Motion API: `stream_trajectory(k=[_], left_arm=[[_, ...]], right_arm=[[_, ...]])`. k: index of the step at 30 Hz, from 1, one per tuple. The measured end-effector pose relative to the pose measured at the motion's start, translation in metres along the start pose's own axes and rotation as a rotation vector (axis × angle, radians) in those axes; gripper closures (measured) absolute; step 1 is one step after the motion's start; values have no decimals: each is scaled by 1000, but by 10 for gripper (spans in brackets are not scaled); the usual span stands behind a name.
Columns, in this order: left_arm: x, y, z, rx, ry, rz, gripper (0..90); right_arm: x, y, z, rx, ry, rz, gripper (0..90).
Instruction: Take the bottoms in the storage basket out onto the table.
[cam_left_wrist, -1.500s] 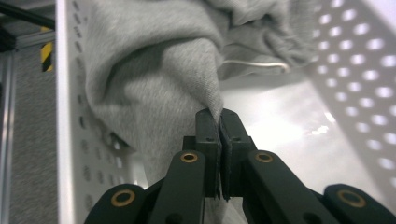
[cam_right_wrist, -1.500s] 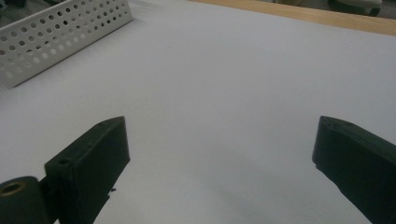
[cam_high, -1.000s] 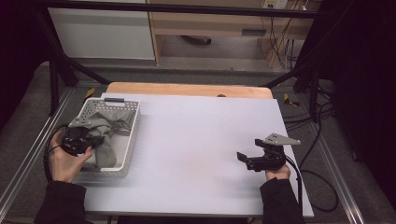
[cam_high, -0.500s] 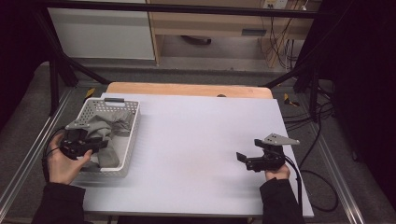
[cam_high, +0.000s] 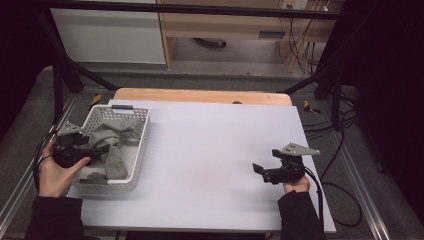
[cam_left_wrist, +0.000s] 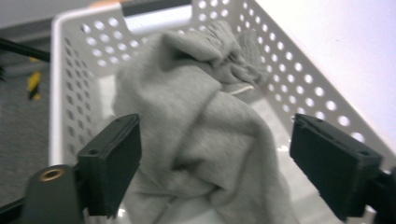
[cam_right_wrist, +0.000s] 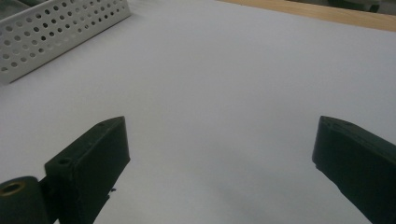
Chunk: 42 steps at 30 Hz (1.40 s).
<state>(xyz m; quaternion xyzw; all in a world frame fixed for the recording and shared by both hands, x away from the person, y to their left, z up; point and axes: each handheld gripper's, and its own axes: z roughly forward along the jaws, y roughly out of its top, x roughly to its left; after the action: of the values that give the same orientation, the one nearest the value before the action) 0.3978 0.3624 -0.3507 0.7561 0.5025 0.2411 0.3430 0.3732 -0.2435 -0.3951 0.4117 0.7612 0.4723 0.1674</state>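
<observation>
Change since earlier frame: left gripper (cam_left_wrist: 210, 172) has just been opening its fingers; the cloth lies between them, but the pads no longer press on it. It sits a little nearer the person's edge of the basket than a second ago. Right gripper (cam_high: 270, 172) is unchanged in place.
Left fingers (cam_left_wrist: 109, 163): spread wide, one on each side of the cloth, apart from it.
Right fingers (cam_right_wrist: 88, 158): spread wide over the bare surface (cam_high: 215, 150), nothing between them.
Grey cloth (cam_left_wrist: 201, 130): crumpled in the white perforated basket (cam_high: 142, 135), draped lengthwise, one end bunched toward the far wall.
Basket position: at the left edge of the surface, toward its near-left corner.
Handling judgement: soft, light, limp knit; it will sag and trail when lifted, and may snag on the basket rim. Not fragile, not slippery.
Grasp point judgement: pinch the raised central fold, where the fabric stands thickest; a single thin layer would likely slip free.
</observation>
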Motion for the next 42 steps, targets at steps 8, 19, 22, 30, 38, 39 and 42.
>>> stream_trajectory(k=[8, 19, 22, 30, 38, 39, 42], left_arm=[[7, 3, 4, -1, -2, -27, 114], [15, 6, 19, 16, 2, -31, 86], [16, 6, 26, 27, 15, -28, 86], [18, 5, 37, 52, 19, -28, 82], [16, 3, 45, 81, 18, -15, 74], [16, 3, 45, 87, 18, -11, 72], [16, 3, 47, 91, 20, -11, 60]], right_arm=[[0, 0, -1, -1, 0, -1, 42], [0, 0, 0, 0, -2, 0, 42], [0, 0, 0, -1, -2, 0, 42], [0, 0, 0, -1, -2, 0, 42], [0, 0, 0, 1, -5, 1, 42], [0, 0, 0, 1, -6, 1, 42], [0, 0, 0, -1, -3, 0, 42]])
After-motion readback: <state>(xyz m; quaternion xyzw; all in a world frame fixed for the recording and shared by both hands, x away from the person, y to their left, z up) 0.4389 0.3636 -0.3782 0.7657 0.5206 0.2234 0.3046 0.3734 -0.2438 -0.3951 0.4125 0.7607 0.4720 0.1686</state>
